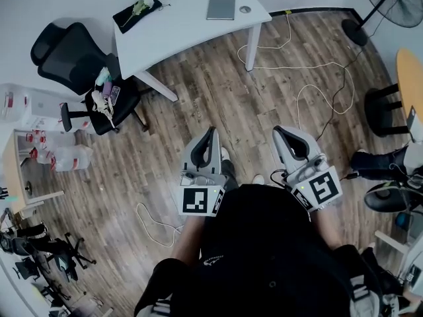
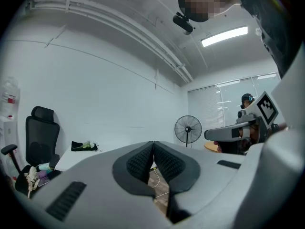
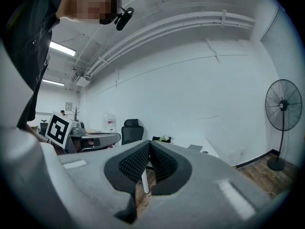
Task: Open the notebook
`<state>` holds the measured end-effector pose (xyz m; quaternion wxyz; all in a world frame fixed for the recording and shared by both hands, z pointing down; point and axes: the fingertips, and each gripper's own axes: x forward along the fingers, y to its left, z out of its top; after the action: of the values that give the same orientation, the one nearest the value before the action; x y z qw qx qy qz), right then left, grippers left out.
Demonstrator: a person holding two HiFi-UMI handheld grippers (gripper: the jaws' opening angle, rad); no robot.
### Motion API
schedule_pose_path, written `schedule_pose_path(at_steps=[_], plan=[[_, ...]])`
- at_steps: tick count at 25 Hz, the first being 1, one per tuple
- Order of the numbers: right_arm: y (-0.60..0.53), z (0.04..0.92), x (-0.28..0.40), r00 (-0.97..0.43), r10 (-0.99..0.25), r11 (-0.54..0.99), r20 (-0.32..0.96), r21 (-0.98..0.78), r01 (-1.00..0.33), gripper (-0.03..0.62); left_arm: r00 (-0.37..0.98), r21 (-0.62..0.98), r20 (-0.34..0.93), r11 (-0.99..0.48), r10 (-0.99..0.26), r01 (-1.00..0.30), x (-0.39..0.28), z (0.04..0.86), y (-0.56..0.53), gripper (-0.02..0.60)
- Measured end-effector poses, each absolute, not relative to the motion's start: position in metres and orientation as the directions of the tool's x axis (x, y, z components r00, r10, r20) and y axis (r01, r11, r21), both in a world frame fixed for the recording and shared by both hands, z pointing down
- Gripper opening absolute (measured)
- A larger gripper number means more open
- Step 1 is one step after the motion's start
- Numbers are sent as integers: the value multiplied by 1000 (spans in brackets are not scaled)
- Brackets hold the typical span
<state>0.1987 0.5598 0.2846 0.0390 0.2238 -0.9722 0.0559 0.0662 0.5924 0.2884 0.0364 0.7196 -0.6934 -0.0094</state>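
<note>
Notebook [image 1: 221, 7] lies flat on far end of white table [image 1: 178, 38], looks closed, well apart from me. Judge it light and thin, cover stiffish. Best to lift cover at free edge while other tongs press it down. My left tongs [image 1: 212, 131] and right tongs [image 1: 277, 131] both pressed together, empty, side by side at waist, pointing toward table.

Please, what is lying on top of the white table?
On the table lie a closed grey notebook, a small round thing beside it, and a black cloth with a pale bundle on it. What the cloth and notebook cover cannot be seen.
</note>
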Motion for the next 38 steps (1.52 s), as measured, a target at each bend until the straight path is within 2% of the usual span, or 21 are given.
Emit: schedule_pose_path(at_steps=[10,15,25,38], plan=[[512,280,133,-883,-458,879,104,-94,-467,5,76,88,8,-75,-997,-993,3,280,535,6],[493,284,102,-875,-472,871,105,-97,-482,6,92,48,21,-91,-996,-995,-29,289,518,6],[466,292,36,-862,-497,857,102,-97,-506,5,105,91,7,-104,-994,-990,-97,295,487,6],[439,304,23,-839,-527,833,137,-113,-542,6,142,133,-24,-144,-990,-981,-109,298,453,6]])
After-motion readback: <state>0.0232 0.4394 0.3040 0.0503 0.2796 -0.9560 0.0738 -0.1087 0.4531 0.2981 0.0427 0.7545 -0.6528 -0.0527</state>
